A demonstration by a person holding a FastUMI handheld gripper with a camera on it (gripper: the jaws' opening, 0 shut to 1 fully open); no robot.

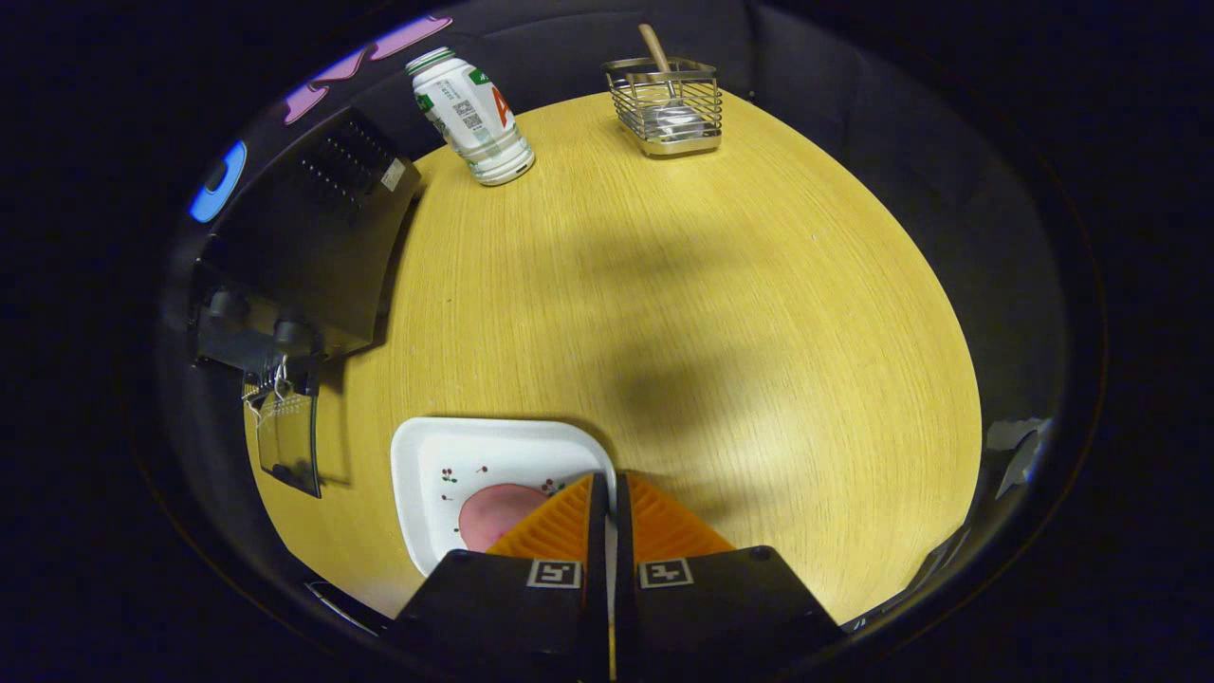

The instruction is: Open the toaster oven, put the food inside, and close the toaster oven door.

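One bench [664, 313] carries one toaster oven [303, 247] with its door down, one white plate [455, 465] holding one pink piece of food [493, 517], one white bottle [471, 116], and one wire basket [666, 109] with one wooden-handled utensil [654, 47] in it. One hand-held gripper [610, 489] shows two fingers, closed together on nothing.

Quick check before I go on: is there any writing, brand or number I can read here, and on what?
Bottle: printed label, turned partly away and too small to read.
Toaster oven: small pale sticker on its side, too blurred to read.
Tool, fingers shut over the plate's edge: two square patterned markers, no words.
Nothing here is readable.
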